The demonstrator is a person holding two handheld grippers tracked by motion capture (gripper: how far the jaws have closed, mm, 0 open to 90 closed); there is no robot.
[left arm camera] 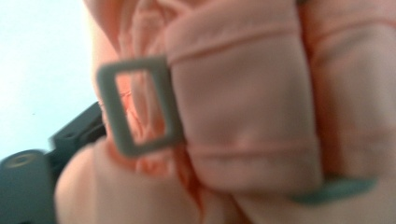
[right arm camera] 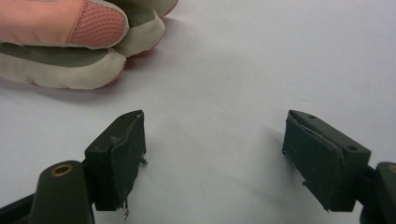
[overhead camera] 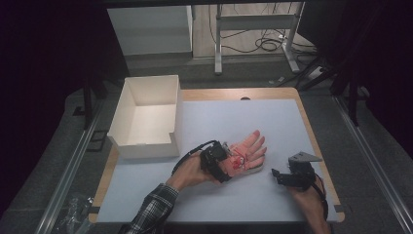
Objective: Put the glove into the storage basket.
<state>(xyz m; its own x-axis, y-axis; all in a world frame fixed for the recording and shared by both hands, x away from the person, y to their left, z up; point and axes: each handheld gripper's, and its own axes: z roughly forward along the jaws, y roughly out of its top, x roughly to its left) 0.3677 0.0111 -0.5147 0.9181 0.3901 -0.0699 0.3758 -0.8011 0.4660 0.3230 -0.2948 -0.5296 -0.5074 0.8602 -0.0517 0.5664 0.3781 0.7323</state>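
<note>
One pink glove (overhead camera: 249,152) lies flat mid-table (overhead camera: 272,122), fingers pointing away, probably so the cuff strap faces the person. Left hand-held gripper (overhead camera: 225,157) is down on that cuff end; close up, strap and grey buckle (left arm camera: 140,109) sit right at its jaws, but can't tell if they pinch yet. Right hand-held gripper (right arm camera: 212,154) waits near the glove's fingertips, jaws apart, nothing between. One white box (overhead camera: 146,114) stands at left, open-topped, likely the drop spot.
</note>
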